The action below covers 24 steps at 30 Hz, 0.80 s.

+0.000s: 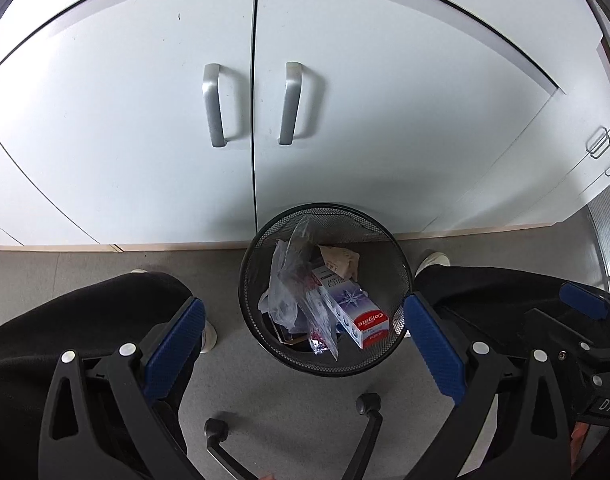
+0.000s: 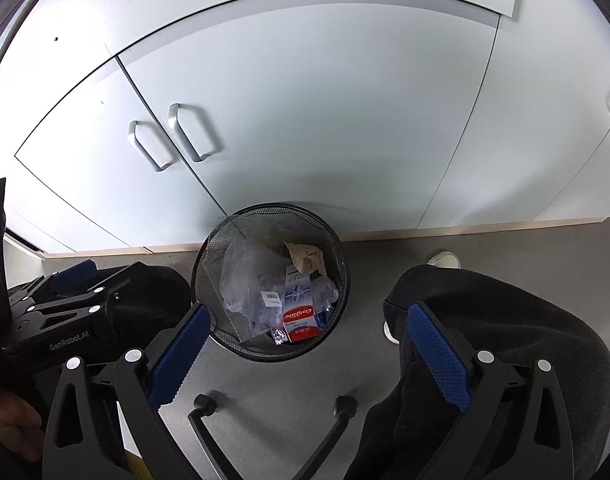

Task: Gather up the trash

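Both grippers — left gripper (image 1: 305, 344), right gripper (image 2: 305, 352) — hang with fingers apart, empty, above the mesh bin (image 1: 261, 344); toothpaste box (image 1: 355, 314) and plastic bags (image 1: 295, 280) already inside — collecting looks nearly done.

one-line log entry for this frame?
left claw: open, empty | right claw: open, empty | mesh bin: holds Colgate box, plastic bag | floor: chair casters

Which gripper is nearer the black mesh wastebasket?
Left, narrowly. The left gripper hangs open with the black mesh wastebasket centred between its fingers and looking larger; the right gripper, also open, sees it offset toward its left finger.
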Motion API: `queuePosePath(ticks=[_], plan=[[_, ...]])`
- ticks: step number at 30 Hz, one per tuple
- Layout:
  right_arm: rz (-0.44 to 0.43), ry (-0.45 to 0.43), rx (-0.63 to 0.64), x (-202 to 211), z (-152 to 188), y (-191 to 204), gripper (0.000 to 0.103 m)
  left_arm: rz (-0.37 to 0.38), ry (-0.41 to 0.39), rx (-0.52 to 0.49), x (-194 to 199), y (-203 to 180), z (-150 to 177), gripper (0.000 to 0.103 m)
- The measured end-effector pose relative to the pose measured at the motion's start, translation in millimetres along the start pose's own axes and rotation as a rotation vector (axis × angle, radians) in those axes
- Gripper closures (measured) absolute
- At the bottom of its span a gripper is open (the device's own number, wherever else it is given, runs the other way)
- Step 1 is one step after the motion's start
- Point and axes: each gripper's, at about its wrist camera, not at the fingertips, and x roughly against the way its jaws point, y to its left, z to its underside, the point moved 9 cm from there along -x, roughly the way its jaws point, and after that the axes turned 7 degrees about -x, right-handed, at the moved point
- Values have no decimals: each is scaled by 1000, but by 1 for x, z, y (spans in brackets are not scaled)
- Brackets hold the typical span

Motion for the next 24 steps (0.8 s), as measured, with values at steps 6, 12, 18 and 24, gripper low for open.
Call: queuePosePath(ticks=[6, 12, 18, 24], plan=[[-6, 7, -2, -1, 1, 0, 3, -8, -6, 19, 1, 5, 1, 4], [-12, 11, 12, -2, 3, 4, 3, -4, -4, 13, -1, 3, 2, 4], [-11, 11, 13, -2, 4, 4, 3, -1, -6, 2, 0, 0, 2, 4], [-11, 13, 10, -2, 5, 4, 3, 2, -1, 4, -1, -1, 3, 4]])
